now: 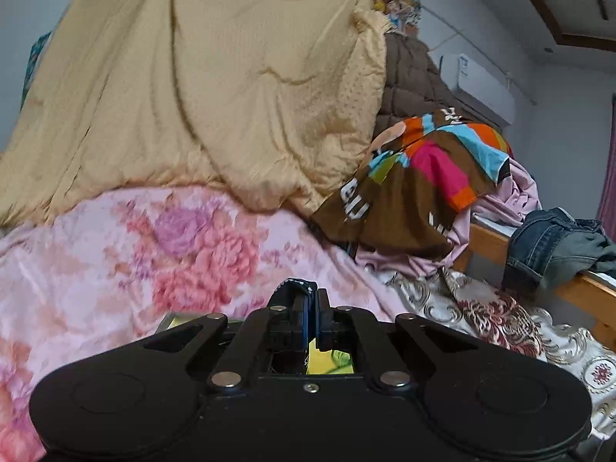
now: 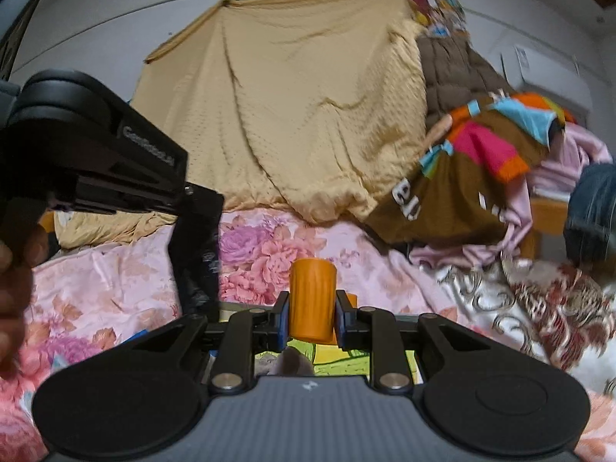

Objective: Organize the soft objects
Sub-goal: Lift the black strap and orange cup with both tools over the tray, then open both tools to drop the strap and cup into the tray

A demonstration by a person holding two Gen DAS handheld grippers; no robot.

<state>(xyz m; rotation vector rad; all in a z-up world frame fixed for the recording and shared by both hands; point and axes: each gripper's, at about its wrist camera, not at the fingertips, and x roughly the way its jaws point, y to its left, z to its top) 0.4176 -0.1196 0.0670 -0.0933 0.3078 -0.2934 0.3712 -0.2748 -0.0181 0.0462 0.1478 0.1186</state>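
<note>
Bedding fills both views: a tan quilt (image 1: 215, 88) hangs draped high at the back, a pink floral blanket (image 1: 127, 254) spreads across the bed below it, and a brown patchwork cloth (image 1: 415, 188) with pink, orange and blue panels lies heaped at the right over pale lilac fabric. In the right wrist view the right gripper (image 2: 312, 313) pinches an upright orange cylinder (image 2: 312, 300) between its blue-padded fingers, held just above the floral blanket, with a yellow-green printed surface (image 2: 346, 358) showing beneath. The left gripper (image 1: 304, 308) has its fingers pressed together with nothing visible between them; from the right wrist view it hangs at the left, pointing down toward the blanket. Dark denim jeans (image 1: 546, 246) are slung over a wooden bed rail (image 1: 489, 240) at the far right, and a white air conditioner (image 1: 481, 88) sits on the wall behind
</note>
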